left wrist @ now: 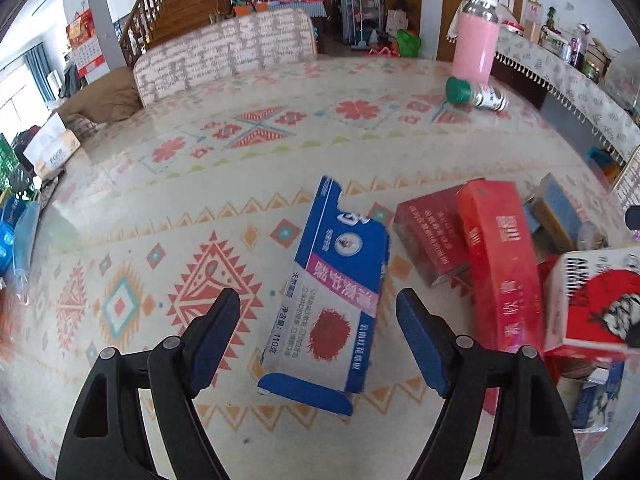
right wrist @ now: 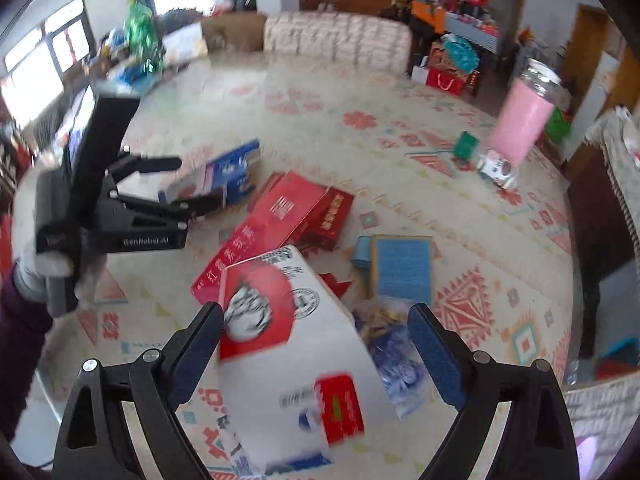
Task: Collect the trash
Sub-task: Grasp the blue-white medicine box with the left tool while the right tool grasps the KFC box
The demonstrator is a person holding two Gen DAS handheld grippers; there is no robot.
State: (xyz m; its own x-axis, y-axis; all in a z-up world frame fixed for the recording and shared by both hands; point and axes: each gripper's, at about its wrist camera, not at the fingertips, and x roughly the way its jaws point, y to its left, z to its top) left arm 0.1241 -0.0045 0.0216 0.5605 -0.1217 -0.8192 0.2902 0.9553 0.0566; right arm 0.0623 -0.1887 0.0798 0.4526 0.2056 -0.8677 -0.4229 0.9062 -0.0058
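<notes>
Tongs both wide open, empty — left tongs (left wrist: 318,312) over blue box (left wrist: 334,292) | red cartons (left wrist: 496,256) beside | pink bottle (left wrist: 476,40) beyond

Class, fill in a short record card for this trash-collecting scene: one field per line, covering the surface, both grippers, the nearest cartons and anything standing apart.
surface: patterned cream tablecloth
left gripper: open, straddling the near end of the blue and white flat carton
right gripper: open, around the white and red carton
pile: long bright red carton lying over dark red box
apart: pink bottle with silver cap upright; green-capped small bottle on its side
</notes>
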